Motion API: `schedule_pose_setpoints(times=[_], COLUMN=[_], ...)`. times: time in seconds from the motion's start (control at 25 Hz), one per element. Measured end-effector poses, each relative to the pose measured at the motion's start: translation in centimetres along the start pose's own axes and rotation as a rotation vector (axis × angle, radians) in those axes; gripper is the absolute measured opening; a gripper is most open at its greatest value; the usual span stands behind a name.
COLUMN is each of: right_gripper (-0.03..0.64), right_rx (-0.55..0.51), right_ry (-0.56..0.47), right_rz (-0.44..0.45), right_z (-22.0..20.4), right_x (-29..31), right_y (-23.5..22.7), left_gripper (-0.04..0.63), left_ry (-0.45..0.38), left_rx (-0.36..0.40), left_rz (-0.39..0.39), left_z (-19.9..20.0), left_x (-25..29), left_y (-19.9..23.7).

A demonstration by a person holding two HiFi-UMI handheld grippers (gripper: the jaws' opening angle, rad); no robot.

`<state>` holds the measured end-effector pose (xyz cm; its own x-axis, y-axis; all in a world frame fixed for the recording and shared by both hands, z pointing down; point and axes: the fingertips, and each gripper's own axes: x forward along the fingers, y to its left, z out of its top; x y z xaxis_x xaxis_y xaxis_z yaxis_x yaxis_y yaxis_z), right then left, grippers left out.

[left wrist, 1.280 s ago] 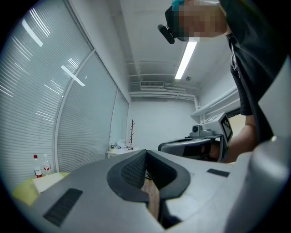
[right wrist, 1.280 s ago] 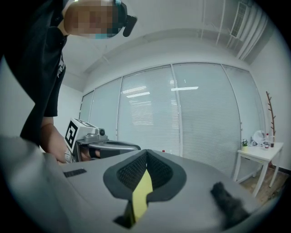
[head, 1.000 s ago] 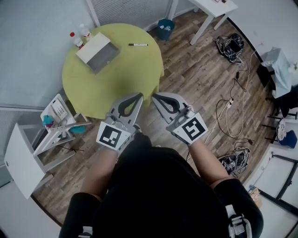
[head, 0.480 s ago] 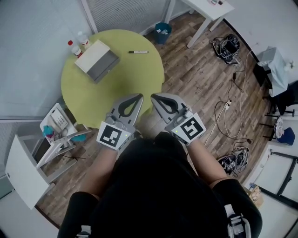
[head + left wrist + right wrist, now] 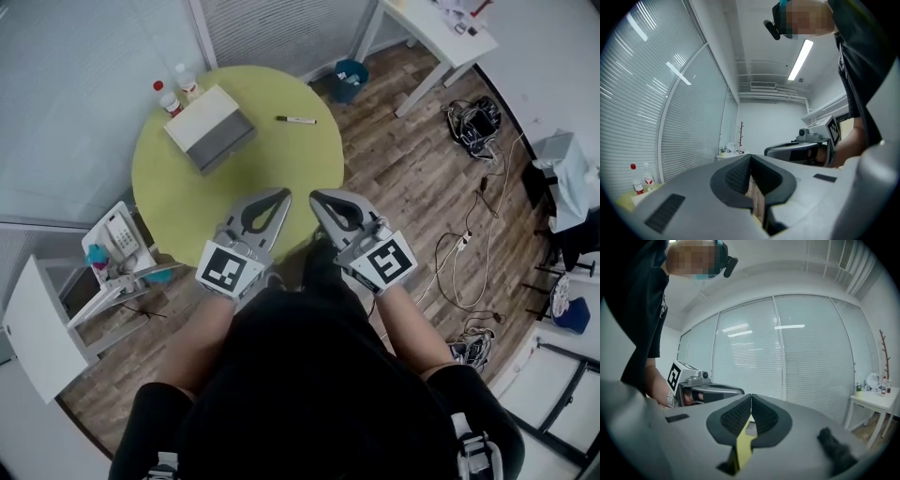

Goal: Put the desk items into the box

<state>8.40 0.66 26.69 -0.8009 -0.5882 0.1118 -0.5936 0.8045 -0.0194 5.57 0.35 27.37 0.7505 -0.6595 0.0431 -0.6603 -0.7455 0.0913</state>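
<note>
**A:** Where is the marker pen [image 5: 296,120] relative to the grippers?

**B:** It lies flat on the far right part of the round table [image 5: 187,202], well apart from both. The left gripper [image 5: 280,193] and right gripper [image 5: 315,196] are held side by side above the table's near edge. Their tips point at the tabletop and are close together but not touching.

**A:** What are the fingers doing?

**B:** Each gripper view shows the two dark pads meeting at the tip with nothing clamped between them. The gap below the left pads shows only wooden floor [image 5: 422,178]. The gap below the right pads shows a strip of the yellow tabletop.

**A:** And the box?

**B:** The box [image 5: 208,128] sits on the far left part of the table, turned at an angle. It has a white top and a grey side facing the person. The pen is to its right, near it but apart. The box is well apart from both sets of jaws.

**A:** Is anything else on the table?

**B:** Two bottles [image 5: 159,93] with red caps stand just behind the box, by the far left rim.

**A:** What lies between the grippers and the items?

**B:** Yellow tabletop runs from the tips to both the pen and the box.

**A:** And around the table?

**B:** A blue waste bin [image 5: 352,79] stands on the floor just past the far edge. A white desk [image 5: 436,33] is beyond it to the right. Tangled cables [image 5: 473,122] lie further right. A white telephone [image 5: 120,232] sits on a low white stand to the left.
</note>
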Motion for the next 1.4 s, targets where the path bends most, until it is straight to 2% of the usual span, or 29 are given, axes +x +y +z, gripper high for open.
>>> schedule_pose_setpoints(times=[0.28, 0.52, 0.6, 0.76, 0.84, 0.96, 1.4], right_gripper=[0.017, 0.017, 0.017, 0.017, 0.017, 0.017, 0.017], right_rx=[0.011, 0.006, 0.005, 0.008, 0.017, 0.016, 0.042], right_ry=[0.045, 0.021, 0.035, 0.066, 0.075, 0.099, 0.152], right_rz=[0.107, 0.191, 0.213, 0.240, 0.251, 0.275, 0.354], right_z=[-0.8, -0.7, -1.3, -2.6, -3.0, -4.4, -9.6], right_x=[3.3, 6.4, 7.0, 7.7, 7.9, 8.0, 10.3], right_y=[-6.0, -10.9, -12.4, -15.4, -16.8, -18.5, -22.6], left_gripper=[0.012, 0.011, 0.012, 0.012, 0.012, 0.012, 0.012], left_ry=[0.019, 0.006, -0.014, 0.044, 0.022, -0.003, 0.025], left_rx=[0.010, 0.000, 0.000, -0.017, -0.022, -0.030, -0.028], left_rz=[0.091, 0.162, 0.186, 0.230, 0.270, 0.316, 0.438], left_z=[0.0, 0.0, 0.0, -1.7, -1.6, -1.8, -5.6], left_x=[4.5, 9.0, 10.4, 12.6, 13.6, 14.8, 18.3], left_y=[4.4, 7.9, 8.8, 10.2, 10.9, 11.8, 14.2])
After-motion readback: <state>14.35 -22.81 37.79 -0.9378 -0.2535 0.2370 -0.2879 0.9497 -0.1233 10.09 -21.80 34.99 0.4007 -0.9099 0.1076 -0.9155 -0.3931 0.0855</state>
